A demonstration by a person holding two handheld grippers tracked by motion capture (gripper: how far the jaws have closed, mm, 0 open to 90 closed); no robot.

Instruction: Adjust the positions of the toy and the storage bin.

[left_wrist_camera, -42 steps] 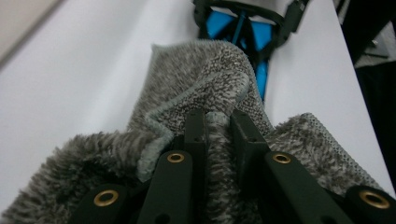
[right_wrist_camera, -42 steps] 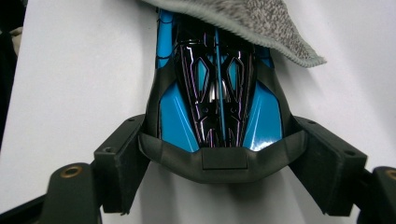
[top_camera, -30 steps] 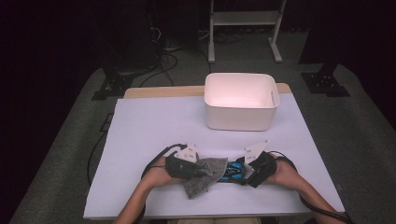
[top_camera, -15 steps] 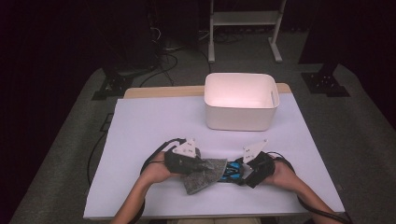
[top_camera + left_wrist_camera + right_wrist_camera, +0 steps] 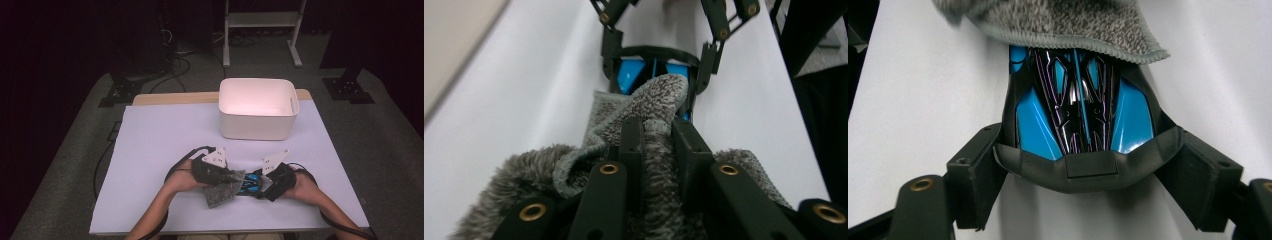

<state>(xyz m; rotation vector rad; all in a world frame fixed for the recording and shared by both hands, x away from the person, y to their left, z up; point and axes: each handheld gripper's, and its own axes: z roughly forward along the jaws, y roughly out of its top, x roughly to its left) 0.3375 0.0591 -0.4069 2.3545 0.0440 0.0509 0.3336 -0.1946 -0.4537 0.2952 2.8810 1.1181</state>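
Landmark is the white bin (image 5: 257,107) at the far side of the counter (image 5: 150,135); all the action sits on its near side. Leftmost, the left gripper (image 5: 659,132) is pinching the grey cloth (image 5: 649,100) tight, draped over the nose of the blue-and-black object (image 5: 1080,110). Right of that, the right gripper (image 5: 1083,165) clamps that object's wide rear end between spread-out jaws. Risk, I'd say: the cloth could snag in the object's ribs and tug it loose.
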